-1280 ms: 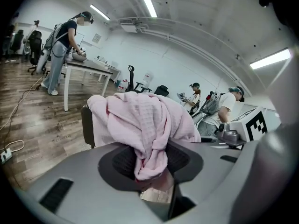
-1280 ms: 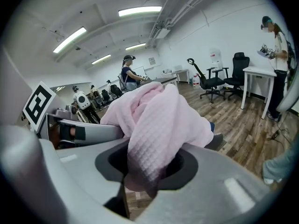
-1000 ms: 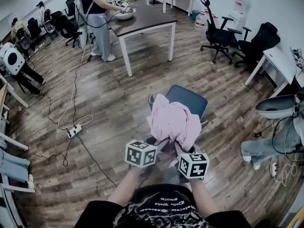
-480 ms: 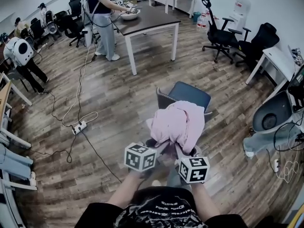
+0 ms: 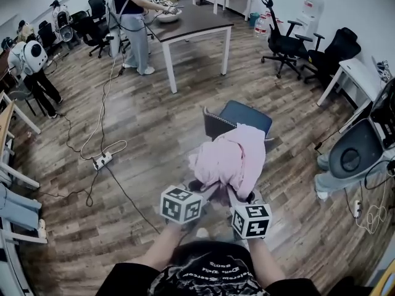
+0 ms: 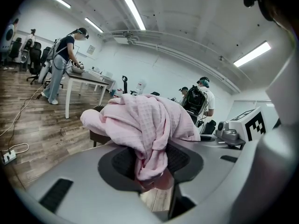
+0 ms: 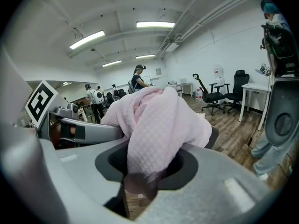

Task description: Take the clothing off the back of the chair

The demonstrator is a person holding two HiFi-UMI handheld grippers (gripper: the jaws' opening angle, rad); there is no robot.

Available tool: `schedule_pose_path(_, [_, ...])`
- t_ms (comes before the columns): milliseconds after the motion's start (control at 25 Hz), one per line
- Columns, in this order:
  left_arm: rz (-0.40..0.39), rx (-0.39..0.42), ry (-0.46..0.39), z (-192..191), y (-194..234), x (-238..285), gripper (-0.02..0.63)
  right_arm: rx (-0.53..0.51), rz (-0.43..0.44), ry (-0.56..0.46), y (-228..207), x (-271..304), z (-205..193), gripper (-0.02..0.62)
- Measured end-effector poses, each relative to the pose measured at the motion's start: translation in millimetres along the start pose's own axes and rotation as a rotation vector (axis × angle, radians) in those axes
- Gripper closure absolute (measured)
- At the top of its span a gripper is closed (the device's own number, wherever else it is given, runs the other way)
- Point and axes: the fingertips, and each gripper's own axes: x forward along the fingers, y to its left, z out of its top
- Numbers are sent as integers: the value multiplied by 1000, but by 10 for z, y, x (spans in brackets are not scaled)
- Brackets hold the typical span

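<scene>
While both grippers pinch it, the pink waffle-knit garment (image 5: 231, 156) hangs bunched in a lump just in front of the dark chair with the blue-grey seat (image 5: 247, 115); whether it touches the chair I cannot tell. My left gripper (image 6: 152, 174) has its jaws closed on a twisted fold, and my right gripper (image 7: 140, 178) clamps another fold beside it. Bare wood-plank floor (image 5: 154, 134) lies open to the chair's left, up to a white power strip (image 5: 102, 160) on its cable. Far off, a pale bowl (image 5: 166, 17) sits on a brown-topped table (image 5: 197, 23); its contents are too small to see.
</scene>
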Motion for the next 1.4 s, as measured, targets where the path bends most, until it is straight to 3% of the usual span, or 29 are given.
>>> schedule_pose_path(520, [38,33,-38,-213,-465,-95,456,-32,44,-28,-62,-472,-170,465])
schedule_pose_path(920, [63,14,-71,-603,-1192,-143,456,-66,76,-29,-250,-1191,-486,465])
schedule_pose_path(1400, [46,19,-32,-1032,-1748,-179,456,-62,72,-12,-371,-1764,-879,465])
